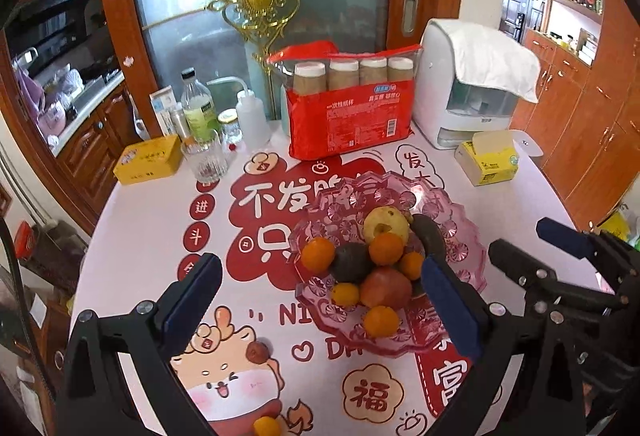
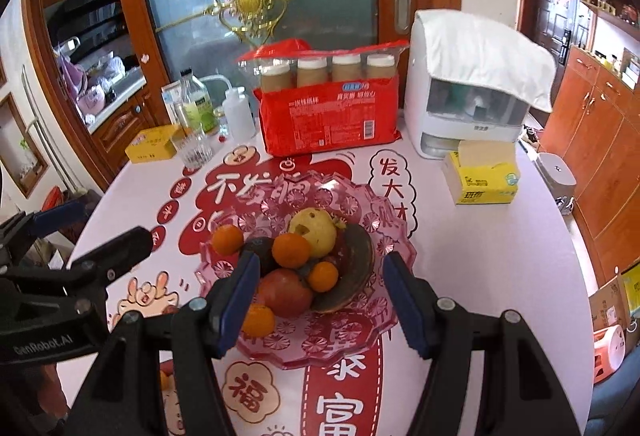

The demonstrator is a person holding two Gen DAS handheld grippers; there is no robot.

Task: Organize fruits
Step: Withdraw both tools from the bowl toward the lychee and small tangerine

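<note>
A pink glass dish (image 1: 460,232) (image 2: 384,320) stands mid-table, piled with several oranges (image 1: 318,254) (image 2: 291,250), a yellow fruit (image 1: 386,222) (image 2: 314,232), a red fruit (image 1: 386,288) (image 2: 286,292) and dark avocados (image 1: 351,262) (image 2: 354,268). Two fruits lie loose on the table near me: a small brown-red one (image 1: 258,352) and an orange (image 1: 266,427). My left gripper (image 1: 324,300) (image 2: 88,232) hangs open, left of the dish, holding nothing. Over the dish's near side, my right gripper (image 2: 324,302) (image 1: 540,246) is open and empty, clear of the fruit.
Behind the dish stand a red pack of paper cups (image 1: 352,116), a white appliance under a cloth (image 1: 468,84) and a yellow tissue box (image 1: 490,156). At the back left are a glass tumbler (image 1: 204,160), bottles (image 1: 196,104) and a yellow tin (image 1: 146,160). The round table's edge curves on both sides.
</note>
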